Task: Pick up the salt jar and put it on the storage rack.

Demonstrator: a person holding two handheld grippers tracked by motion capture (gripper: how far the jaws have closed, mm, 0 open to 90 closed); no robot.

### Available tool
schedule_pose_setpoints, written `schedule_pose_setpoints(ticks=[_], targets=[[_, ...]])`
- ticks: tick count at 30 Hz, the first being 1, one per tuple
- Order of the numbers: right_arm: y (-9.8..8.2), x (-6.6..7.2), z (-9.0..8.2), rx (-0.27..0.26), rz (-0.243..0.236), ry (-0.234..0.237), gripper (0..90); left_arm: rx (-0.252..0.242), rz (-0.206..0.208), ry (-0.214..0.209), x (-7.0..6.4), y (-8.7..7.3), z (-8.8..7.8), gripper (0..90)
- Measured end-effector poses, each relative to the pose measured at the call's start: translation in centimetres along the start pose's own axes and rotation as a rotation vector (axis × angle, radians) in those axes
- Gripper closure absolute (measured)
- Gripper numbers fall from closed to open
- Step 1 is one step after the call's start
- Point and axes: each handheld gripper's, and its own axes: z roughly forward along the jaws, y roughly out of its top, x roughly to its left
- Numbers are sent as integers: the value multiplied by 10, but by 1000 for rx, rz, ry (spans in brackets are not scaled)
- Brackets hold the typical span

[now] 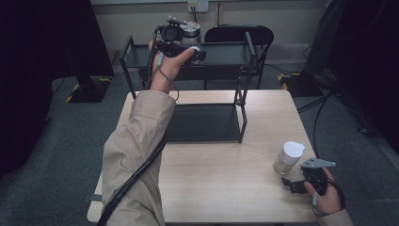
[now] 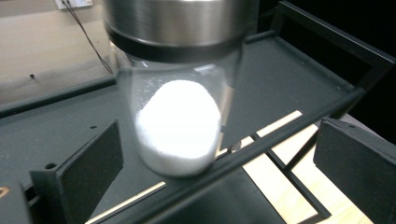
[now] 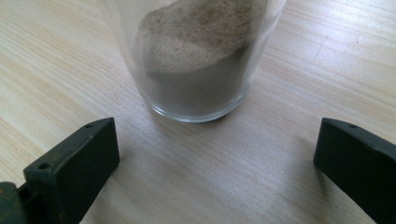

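A glass jar (image 1: 190, 32) with a steel lid stands on the top shelf (image 1: 141, 55) of a black metal rack. It holds white powder (image 2: 180, 126). My left gripper (image 1: 195, 48) is raised to that shelf and is open: its jaws stand wide to either side of the jar (image 2: 177, 93) and clear of the glass. A second jar (image 1: 288, 157) with a white lid stands on the wooden table (image 1: 216, 188) at the right. It holds grey-brown powder (image 3: 196, 60). My right gripper (image 1: 290, 183) lies open just in front of it, its pads (image 3: 74, 158) apart from the glass.
The rack's lower shelf (image 1: 202, 122) sits on the table's far half, and its front rail (image 2: 280, 135) runs just below the left jaws. A black chair (image 1: 240, 33) stands behind the rack. Cables (image 1: 320, 108) trail over the grey floor at the right.
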Motion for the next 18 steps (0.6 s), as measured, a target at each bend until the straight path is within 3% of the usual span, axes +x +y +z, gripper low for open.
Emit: schedule_pose_setpoints(ticks=[18], targets=[[0, 0, 0, 0, 2, -1, 0, -27, -3, -56, -4, -39, -7, 17]])
